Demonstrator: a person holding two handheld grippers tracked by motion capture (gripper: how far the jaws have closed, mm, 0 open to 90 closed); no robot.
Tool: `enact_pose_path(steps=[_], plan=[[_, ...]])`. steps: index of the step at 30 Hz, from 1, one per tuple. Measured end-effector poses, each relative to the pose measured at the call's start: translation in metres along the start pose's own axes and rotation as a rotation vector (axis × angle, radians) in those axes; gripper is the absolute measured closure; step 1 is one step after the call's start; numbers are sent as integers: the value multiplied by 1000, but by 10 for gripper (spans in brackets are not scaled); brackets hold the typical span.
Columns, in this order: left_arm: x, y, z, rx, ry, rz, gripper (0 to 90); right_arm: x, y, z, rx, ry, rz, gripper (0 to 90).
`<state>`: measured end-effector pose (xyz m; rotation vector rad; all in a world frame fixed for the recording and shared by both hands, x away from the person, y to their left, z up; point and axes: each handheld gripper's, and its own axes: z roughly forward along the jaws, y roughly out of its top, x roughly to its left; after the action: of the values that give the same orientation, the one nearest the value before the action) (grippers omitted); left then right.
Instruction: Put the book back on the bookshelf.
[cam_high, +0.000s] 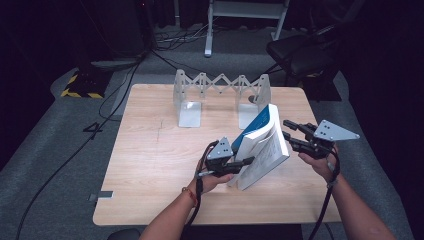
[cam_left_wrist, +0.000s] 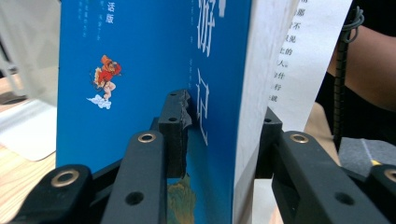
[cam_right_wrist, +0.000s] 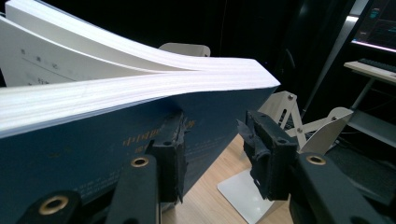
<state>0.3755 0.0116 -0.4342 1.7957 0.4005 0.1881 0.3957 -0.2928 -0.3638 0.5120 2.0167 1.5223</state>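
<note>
My left gripper (cam_high: 248, 161) is clamped on the book (cam_high: 262, 145), low centre of the high view, one jaw flat on the blue cover and the other tucked in behind a thick wad of pages. From the left gripper view (cam_left_wrist: 219, 130) I see it plainly: the book (cam_left_wrist: 154, 70) stands upright between my jaws, blue cover on the left with a little red figure on a white cloud in the upper left, white page edges down the middle, and a loose printed page fanning off to the upper right. Pads pressing, a real pinch.

Over on the right of the high view, my right gripper (cam_high: 286, 129) points in toward the book's outer edge, grey plate on top, cable trailing down my forearm. In the right gripper view (cam_right_wrist: 212, 144) the book (cam_right_wrist: 93, 154) fills the left side, dark cover below, pages splaying in white curves across the top. My left jaw lies against that cover; the right jaw stands clear in open air, with the table (cam_right_wrist: 224, 172) showing in the gap. So these jaws are apart, not squeezing anything.

The book is lifted off the table (cam_high: 150, 160), tilted, spine side up toward the bookend rack (cam_high: 220, 92) at the far edge, upper centre of the high view. The rack's white foot (cam_right_wrist: 243, 193) shows at lower right in the right gripper view.
</note>
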Motion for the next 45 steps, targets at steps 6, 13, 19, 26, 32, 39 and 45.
enact_pose_path(steps=[6, 13, 19, 26, 32, 39, 45], plan=[[0, 0, -6, 2, 14, 0, 632, 5, 3, -1, -1, 8, 3, 571], [-4, 0, -23, 38, 60, 26, 570, 23, 8, 5, -6, 49, -30, 519], [-11, 0, -36, 80, 95, 58, 486, 41, 4, 16, 25, 119, -49, 507], [-31, -3, -37, 140, 95, 108, 305, 53, -5, 24, 60, 171, -63, 506], [-47, -4, -25, 136, 157, 99, 169, 58, -9, 30, 75, 192, -57, 510], [-55, -8, -12, 123, 242, 77, 139, 59, -12, 33, 71, 202, -41, 509], [-59, -12, 0, 82, 370, 49, 163, 61, -13, 35, 67, 193, -44, 482]])
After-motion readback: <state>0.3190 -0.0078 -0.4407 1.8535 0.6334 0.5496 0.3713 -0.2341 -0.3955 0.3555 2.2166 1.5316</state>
